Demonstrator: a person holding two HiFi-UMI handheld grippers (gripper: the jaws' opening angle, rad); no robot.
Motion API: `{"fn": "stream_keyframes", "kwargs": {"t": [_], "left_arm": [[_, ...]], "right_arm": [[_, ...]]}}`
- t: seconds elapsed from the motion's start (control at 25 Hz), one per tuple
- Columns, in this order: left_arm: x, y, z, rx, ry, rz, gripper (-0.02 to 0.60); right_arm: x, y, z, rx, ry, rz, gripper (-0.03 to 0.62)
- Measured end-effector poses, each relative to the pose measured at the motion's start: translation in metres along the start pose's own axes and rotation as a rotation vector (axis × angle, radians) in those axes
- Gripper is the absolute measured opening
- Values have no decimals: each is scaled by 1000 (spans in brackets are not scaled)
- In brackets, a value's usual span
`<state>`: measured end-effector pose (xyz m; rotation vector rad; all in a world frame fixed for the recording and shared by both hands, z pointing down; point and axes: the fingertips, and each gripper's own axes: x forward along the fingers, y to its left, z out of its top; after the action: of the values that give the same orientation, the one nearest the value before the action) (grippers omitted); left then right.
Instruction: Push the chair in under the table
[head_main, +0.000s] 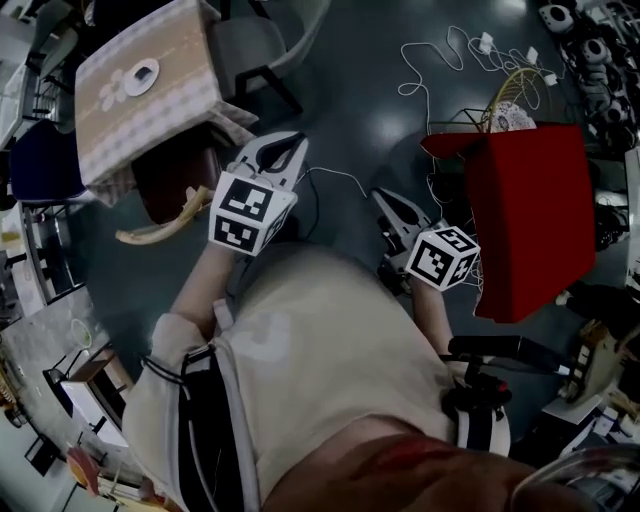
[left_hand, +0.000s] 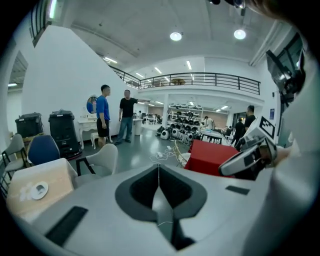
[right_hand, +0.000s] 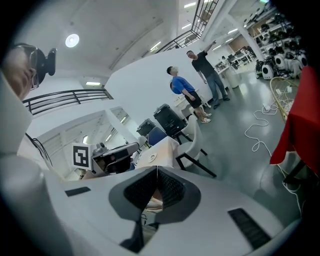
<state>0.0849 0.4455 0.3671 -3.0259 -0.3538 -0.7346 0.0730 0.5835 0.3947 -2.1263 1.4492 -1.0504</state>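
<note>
A small table (head_main: 150, 95) with a pale patterned cloth stands at the upper left of the head view. A chair with a dark reddish seat (head_main: 172, 180) and a pale curved back rail (head_main: 160, 228) sits partly under its near side. My left gripper (head_main: 296, 142) is shut and empty, in the air just right of that chair and not touching it. My right gripper (head_main: 380, 196) is also shut and empty, further right, over the floor. In the left gripper view, past the tips of the left gripper (left_hand: 159, 167), the table (left_hand: 40, 187) lies low on the left.
A white armchair (head_main: 255, 45) stands beyond the table, with a blue chair (left_hand: 42, 149) beside it. A red-covered table (head_main: 530, 220) is at the right, with cables (head_main: 440, 60) on the floor behind it. Two people (left_hand: 102, 115) stand far off. Shelves and clutter line the left edge.
</note>
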Motion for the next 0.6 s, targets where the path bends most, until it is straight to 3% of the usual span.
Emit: {"fn": "stream_keyframes", "kwargs": {"t": [0.2, 0.6], "left_arm": [[14, 53, 16, -9, -26, -25, 9], [25, 140, 24, -73, -47, 12, 9]], "right_arm": [[49, 10, 34, -25, 17, -26, 12], [124, 20, 73, -77, 90, -30, 12]]}}
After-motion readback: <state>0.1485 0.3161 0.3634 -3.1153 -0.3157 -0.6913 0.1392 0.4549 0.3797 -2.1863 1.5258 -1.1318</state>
